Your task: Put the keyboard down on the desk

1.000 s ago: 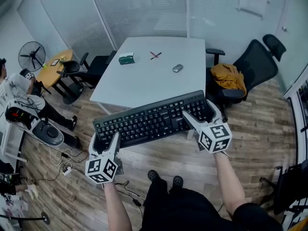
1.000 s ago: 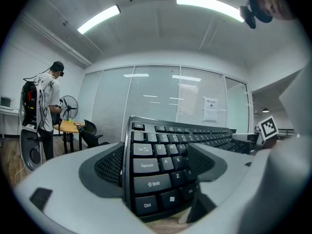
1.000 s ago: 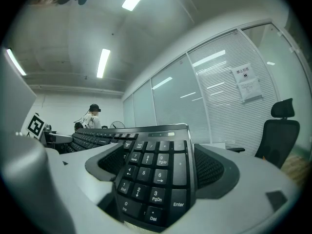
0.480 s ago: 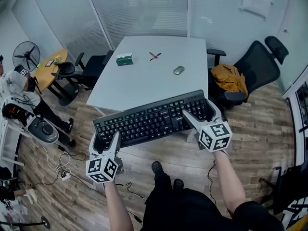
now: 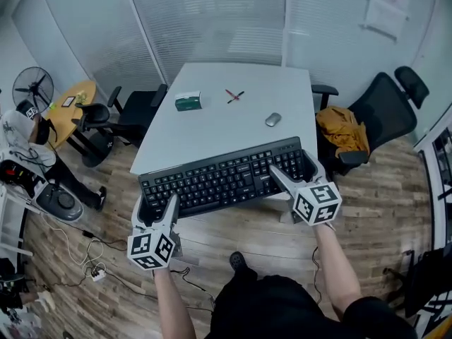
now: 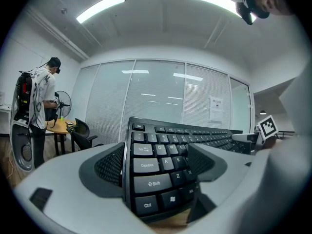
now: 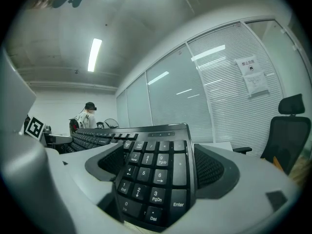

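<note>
A long black keyboard (image 5: 224, 178) hangs in the air over the near edge of the white desk (image 5: 212, 122). My left gripper (image 5: 157, 207) is shut on its left end, the Shift and Ctrl keys (image 6: 152, 182) between the jaws. My right gripper (image 5: 289, 174) is shut on its right end, over the number pad (image 7: 158, 177). In both gripper views the keyboard stands steeply tilted between the dark pads.
On the desk lie a grey mouse (image 5: 272, 119), a green box (image 5: 188, 102) and red pens (image 5: 234, 96). Black office chairs stand at the left (image 5: 131, 111) and right (image 5: 378, 111), the right one with a yellow garment (image 5: 342, 130). A person (image 6: 41, 99) stands at the far left by a fan (image 5: 32, 89).
The view has drawn closer to the desk, and the keyboard now sits over its near edge. Both grippers keep their hold on the keyboard ends.
</note>
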Tool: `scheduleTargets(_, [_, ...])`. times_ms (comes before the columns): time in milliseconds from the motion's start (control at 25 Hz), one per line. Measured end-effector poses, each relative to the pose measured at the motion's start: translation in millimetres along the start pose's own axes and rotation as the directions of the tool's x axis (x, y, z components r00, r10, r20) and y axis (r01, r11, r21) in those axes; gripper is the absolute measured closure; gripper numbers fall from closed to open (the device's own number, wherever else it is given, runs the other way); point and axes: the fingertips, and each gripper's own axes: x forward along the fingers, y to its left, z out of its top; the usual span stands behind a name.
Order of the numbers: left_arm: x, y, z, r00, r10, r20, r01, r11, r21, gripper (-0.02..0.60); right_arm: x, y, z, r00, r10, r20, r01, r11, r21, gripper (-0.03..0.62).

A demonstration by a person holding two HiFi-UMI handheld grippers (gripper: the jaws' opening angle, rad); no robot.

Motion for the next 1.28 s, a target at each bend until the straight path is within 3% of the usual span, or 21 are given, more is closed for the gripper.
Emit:
scheduleTargets(600, [52.1,56.0,-14.1,0.997,-0.046,-0.057,0.045,0.999,-0.010,0.190,57.6,13.7,-24.1,0.997,-0.056,-0.049,0.058,0.998,0.031,0.146])
scheduleTargets(920, [105.0,63.7,-26.6,0.995,-0.051,-0.092,0.049,0.998,-0.026,0.190,102.1,-14.5,-32.6,0.995,-0.059,-0.077,0.063,0.997,0.038,0.148])
scheduleTargets(1280, [201.6,73.4,-14.0,0.990,-0.067,-0.128,0.067,0.998,-0.001,0.190,176.4,-63.3,-28.7,0.993,-0.078,-0.087,0.084,0.993,0.078,0.148])
